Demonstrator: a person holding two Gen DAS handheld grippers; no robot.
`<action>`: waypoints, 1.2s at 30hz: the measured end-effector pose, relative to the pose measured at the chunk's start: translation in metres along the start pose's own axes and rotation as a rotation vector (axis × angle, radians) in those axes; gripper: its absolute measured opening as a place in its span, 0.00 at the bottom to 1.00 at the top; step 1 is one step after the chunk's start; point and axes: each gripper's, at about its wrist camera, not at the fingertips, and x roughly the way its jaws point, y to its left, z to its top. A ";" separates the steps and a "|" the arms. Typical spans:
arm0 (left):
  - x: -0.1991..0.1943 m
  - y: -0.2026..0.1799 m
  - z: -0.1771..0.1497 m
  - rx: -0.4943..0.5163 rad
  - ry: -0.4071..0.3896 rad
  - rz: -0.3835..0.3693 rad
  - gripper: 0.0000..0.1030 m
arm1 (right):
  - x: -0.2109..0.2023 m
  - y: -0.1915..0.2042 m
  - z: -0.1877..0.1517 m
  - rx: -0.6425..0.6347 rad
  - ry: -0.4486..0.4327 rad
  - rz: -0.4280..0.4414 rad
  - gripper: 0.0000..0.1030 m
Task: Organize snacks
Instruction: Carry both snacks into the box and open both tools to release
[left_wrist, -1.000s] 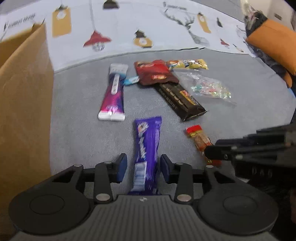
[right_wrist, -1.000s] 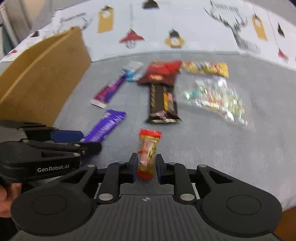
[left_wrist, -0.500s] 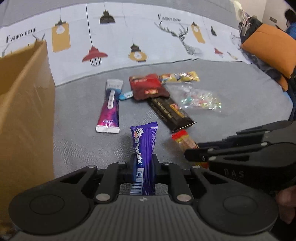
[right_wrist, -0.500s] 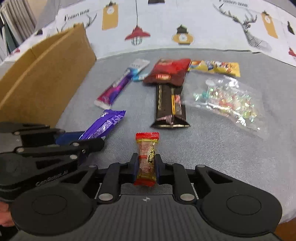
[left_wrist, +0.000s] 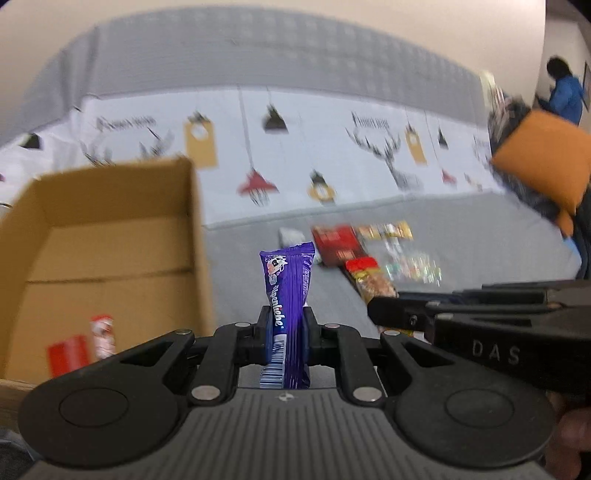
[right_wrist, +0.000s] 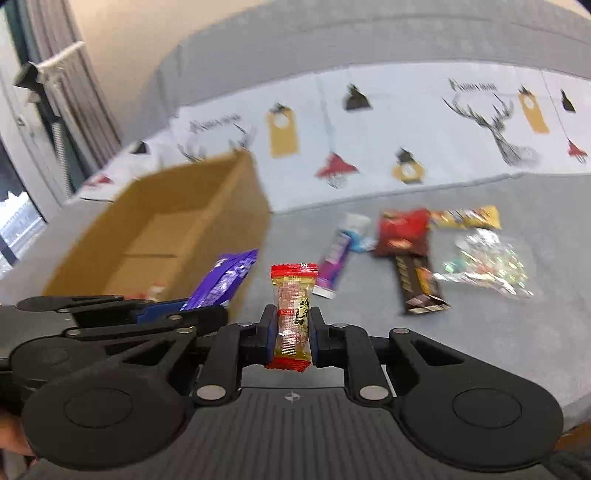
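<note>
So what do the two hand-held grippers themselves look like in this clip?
Both are matte black plastic with ribbed bases, round pivot discs and silver rivets. The left hand-held gripper and right hand-held gripper have blue finger pads. "DAS" is embossed on the right one's side. No cables or sleeves visible.

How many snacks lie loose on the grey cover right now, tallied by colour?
Pink-purple bar: 1
Red pouch: 1
Yellow packet: 1
Dark brown bar: 1
Clear candy bag: 1
Small light-blue piece: 1
Total: 6

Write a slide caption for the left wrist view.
Left gripper holds purple snack bar beside open cardboard box.
</note>
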 end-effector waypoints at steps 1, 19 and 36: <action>-0.008 0.006 0.003 -0.008 -0.020 0.006 0.15 | -0.004 0.010 0.004 -0.014 -0.009 0.012 0.18; -0.042 0.150 0.013 -0.264 -0.093 0.171 0.15 | 0.037 0.142 0.058 -0.234 0.018 0.124 0.18; 0.002 0.226 -0.011 -0.376 0.033 0.173 0.15 | 0.138 0.180 0.030 -0.268 0.210 0.107 0.18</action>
